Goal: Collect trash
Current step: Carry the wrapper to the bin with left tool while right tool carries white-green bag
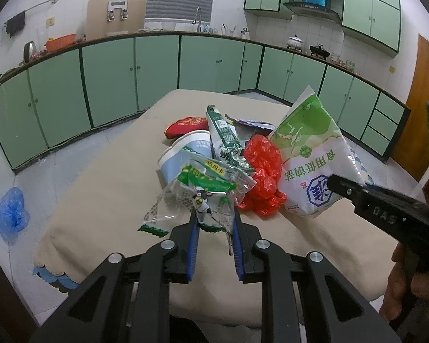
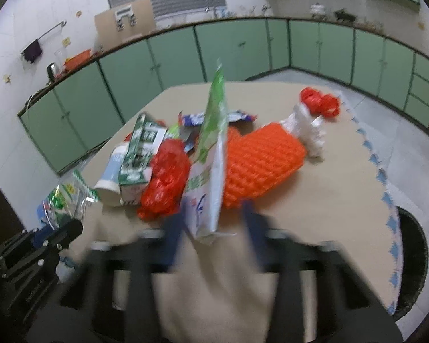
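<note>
Green cabinets ring a beige-clothed table (image 1: pixel 105 188) heaped with trash. Left gripper (image 1: pixel 214 220) pinches a clear wrapper (image 1: pixel 206 197) (yellow tag, characters unclear). Right gripper (image 2: pixel 211 214), blurred, stands spread about a salt bag (image 1: pixel 311 157) printed 食用低钠盐, raised upright beside a red bag (image 1: pixel 263 171), carton (image 1: pixel 223 137) and cup (image 1: pixel 183 154).

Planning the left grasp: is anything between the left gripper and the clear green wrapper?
Nothing visible. The wrapper sits between the fingers of the left gripper; the cup and red bag lie beyond it.
</note>
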A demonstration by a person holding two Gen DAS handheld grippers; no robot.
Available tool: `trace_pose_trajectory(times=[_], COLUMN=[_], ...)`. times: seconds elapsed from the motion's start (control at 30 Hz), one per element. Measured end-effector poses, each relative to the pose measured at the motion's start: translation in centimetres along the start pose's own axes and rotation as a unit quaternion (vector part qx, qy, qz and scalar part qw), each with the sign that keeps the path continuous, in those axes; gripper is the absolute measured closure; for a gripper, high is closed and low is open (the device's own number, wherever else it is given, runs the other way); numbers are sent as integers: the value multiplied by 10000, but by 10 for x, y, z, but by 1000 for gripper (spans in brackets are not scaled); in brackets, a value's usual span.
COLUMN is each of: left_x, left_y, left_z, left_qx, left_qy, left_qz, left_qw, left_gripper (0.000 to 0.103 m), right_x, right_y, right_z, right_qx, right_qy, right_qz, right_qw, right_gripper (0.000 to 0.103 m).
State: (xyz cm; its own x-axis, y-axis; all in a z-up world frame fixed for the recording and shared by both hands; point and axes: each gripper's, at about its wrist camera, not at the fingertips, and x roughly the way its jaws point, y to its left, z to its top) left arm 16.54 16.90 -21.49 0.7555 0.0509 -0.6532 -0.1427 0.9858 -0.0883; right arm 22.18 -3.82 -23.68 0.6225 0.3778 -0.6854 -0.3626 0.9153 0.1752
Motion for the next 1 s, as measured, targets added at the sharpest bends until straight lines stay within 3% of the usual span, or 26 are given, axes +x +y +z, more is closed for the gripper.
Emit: trace_pose_trajectory(times=[0.37,0.67,0.87,1.0], left_x=[-34,-59,-55,-42], left_y=[-18,-70,-139,-198], left_z=[8,19,22,24], left_qx=[183,604,1151,1557], left_qy=[-223,-375,-312,-176], left_qz=[-176,-660,-1359,-1882], left_qw=[9994,9953,9835,9696], left_gripper=[82,82,82,82], right_x=[-73,-156,-193,-201], right_y=[-19,-68,-130,-176], right_z=[3,-7,-28,-49], right_qx=[90,346,715,1010], right_qy=[-473,-875,-934,-849], right_qz=[124,-230,-888,-1321], right_qw=[9988,9953,9891,9824], right_gripper=[94,94,94,94])
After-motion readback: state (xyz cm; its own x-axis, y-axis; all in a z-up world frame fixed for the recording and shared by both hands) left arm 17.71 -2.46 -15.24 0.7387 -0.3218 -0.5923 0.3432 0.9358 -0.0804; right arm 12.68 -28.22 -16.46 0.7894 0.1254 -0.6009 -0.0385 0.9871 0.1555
